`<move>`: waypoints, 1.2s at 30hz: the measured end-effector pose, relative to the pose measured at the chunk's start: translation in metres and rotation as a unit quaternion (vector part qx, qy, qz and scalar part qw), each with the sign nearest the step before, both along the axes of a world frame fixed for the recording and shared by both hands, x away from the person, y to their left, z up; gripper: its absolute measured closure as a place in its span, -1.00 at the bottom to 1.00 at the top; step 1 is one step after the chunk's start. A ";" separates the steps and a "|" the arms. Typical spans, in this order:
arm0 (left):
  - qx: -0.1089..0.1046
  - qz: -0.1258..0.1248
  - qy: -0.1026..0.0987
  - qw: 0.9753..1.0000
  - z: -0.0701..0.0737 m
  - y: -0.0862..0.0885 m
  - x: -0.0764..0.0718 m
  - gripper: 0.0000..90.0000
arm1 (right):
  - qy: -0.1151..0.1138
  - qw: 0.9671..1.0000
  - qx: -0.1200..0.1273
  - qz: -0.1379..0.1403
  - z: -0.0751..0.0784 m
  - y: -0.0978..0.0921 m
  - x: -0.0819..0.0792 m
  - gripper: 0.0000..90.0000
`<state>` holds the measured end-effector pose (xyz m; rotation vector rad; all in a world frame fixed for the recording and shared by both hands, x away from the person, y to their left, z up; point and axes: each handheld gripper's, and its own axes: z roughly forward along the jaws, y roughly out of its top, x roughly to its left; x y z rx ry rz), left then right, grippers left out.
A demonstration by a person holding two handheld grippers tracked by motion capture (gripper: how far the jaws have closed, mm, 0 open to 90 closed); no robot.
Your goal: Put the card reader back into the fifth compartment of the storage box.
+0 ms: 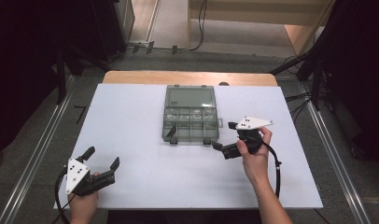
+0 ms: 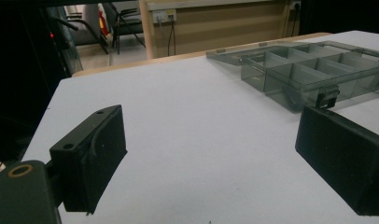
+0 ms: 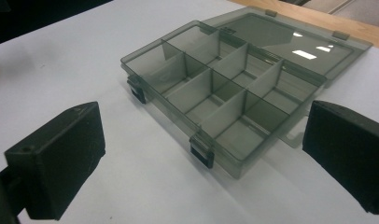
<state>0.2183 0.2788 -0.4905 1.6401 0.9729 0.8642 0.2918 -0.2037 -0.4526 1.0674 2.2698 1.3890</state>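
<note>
While my left claw (image 1: 102,158) rests wide open and empty at the near left of the matte white table (image 1: 131,107), my right claw (image 1: 225,135) — also spread, holding nothing — sits just beside the box (image 1: 191,114): smoky clear plastic, rectangular, gridded, lid flat open.

Compartment box (image 1: 191,122) lying open on your table (image 1: 131,116) toward its far edge, lid behind, your left gripper (image 1: 101,158) near the front left corner, right gripper (image 1: 225,136) just right of the box's front corner.
</note>
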 end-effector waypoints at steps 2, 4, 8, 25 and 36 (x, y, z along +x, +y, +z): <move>0.000 0.000 0.000 1.000 0.000 0.000 0.000 -0.80 | 0.000 1.000 0.003 -0.006 -0.001 -0.007 -0.003 -1.00; 0.000 0.000 0.000 1.000 0.000 0.000 0.000 -0.80 | 0.000 1.000 0.005 -0.011 -0.003 -0.012 -0.005 -1.00; 0.001 0.001 0.001 1.000 0.000 0.000 0.000 -0.80 | 0.001 1.000 0.011 -0.022 -0.007 -0.025 -0.010 -1.00; 0.006 0.001 0.001 1.000 0.000 -0.001 0.000 -0.80 | 0.005 0.998 0.024 -0.060 -0.026 -0.070 -0.035 -1.00; 0.007 0.001 0.001 1.000 0.000 -0.001 0.000 -0.80 | 0.006 0.996 0.027 -0.082 -0.037 -0.093 -0.052 -1.00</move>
